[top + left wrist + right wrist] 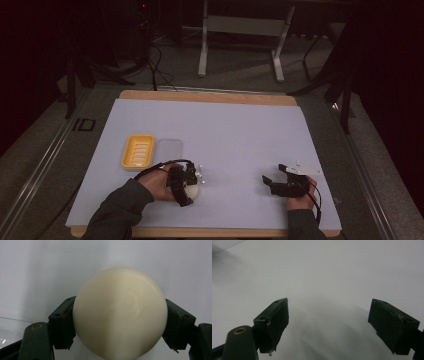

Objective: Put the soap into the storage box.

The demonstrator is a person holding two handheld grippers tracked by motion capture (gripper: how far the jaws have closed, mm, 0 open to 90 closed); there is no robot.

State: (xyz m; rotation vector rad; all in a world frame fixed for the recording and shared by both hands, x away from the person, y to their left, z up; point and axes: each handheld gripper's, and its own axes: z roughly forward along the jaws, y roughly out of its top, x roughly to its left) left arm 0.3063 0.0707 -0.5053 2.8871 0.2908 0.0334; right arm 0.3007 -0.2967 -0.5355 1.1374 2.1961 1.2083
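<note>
Gripping a smooth cream-white rounded soap bar point(120, 315) near the mat's front edge, the left gripper point(186, 186) clamps it; the right gripper point(276, 181) rests empty, jaws apart; next, likely carrying it to the yellow ridged plastic soap dish point(138, 151) calls for a steady lift.

The high view is looking forward and down over the white mat point(225, 130), while both gripper views are facing it closely.
</note>
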